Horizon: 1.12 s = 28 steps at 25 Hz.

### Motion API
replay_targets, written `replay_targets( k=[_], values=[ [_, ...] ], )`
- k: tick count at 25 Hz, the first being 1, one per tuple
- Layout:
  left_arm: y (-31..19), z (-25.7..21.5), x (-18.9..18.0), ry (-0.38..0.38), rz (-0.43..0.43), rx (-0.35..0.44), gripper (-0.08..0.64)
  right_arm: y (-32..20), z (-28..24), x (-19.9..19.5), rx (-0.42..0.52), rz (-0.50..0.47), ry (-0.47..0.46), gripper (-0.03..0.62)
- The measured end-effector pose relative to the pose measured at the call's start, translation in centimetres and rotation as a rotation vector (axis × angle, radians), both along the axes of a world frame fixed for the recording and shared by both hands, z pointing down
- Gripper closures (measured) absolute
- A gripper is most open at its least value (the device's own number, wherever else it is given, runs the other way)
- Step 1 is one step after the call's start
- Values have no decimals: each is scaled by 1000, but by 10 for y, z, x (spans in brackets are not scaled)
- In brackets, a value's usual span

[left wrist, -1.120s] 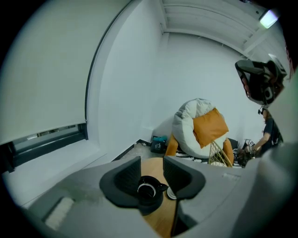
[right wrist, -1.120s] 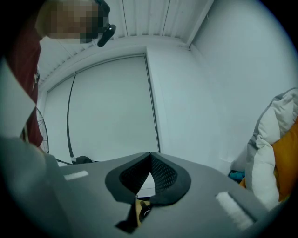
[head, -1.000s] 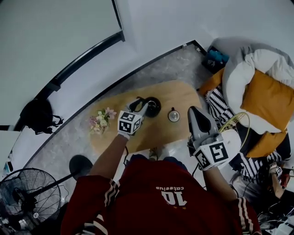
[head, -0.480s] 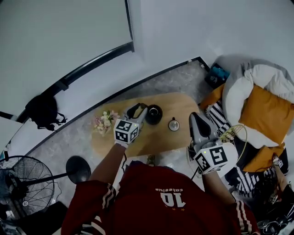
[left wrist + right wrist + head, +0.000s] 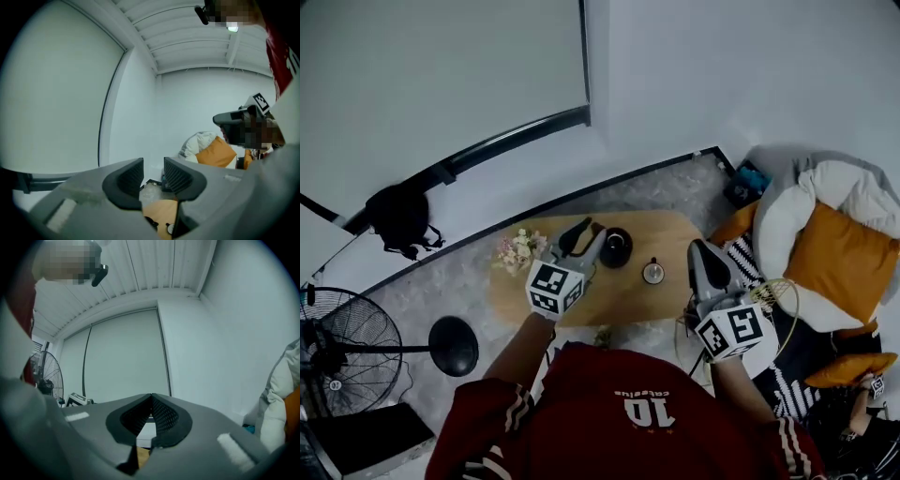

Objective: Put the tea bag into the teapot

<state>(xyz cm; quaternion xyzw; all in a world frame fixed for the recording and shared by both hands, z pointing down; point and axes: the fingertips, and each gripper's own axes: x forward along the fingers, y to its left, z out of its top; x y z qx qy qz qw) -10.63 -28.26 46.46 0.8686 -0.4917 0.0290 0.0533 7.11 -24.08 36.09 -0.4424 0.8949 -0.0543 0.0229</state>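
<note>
A standing fan (image 5: 342, 349) is at the far left of the head view, and only the right gripper view shows its cage upright (image 5: 48, 376). On the oval wooden table (image 5: 623, 298) lie a small posy (image 5: 520, 249), the black teapot (image 5: 615, 247) and, to its right, a small round pale thing (image 5: 653, 273). No view shows the tea bag. The left gripper (image 5: 584, 234) hangs over the table just left of the teapot. Its own view shows the tongs (image 5: 153, 174) parted with only wall and tabletop between them. The red shirt (image 5: 609, 394) bears "10" (image 5: 652, 410); the smaller print is unreadable. The right gripper (image 5: 701, 253) sits past the table's right end, its tongs (image 5: 151, 411) pressed together on nothing. Orange cushions (image 5: 853, 267) lie farthest right.
</note>
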Motion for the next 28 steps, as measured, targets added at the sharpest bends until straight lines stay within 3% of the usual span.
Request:
replay_targets(
  k=[6,17,24,28],
  values=[
    [33,-39,14,66,-17,16,417,9,-14,4,28,-38,-12,601],
    [74,-100,33,15,-53,93,417,22,-27,24,46,-71,-36,600],
    [80,-109,28,0,-98,107,417,26,-27,34,52,-75,-22,601],
    [83,-114,23,22,-124,116,455,28,-27,41,50,-65,-16,601]
  ],
)
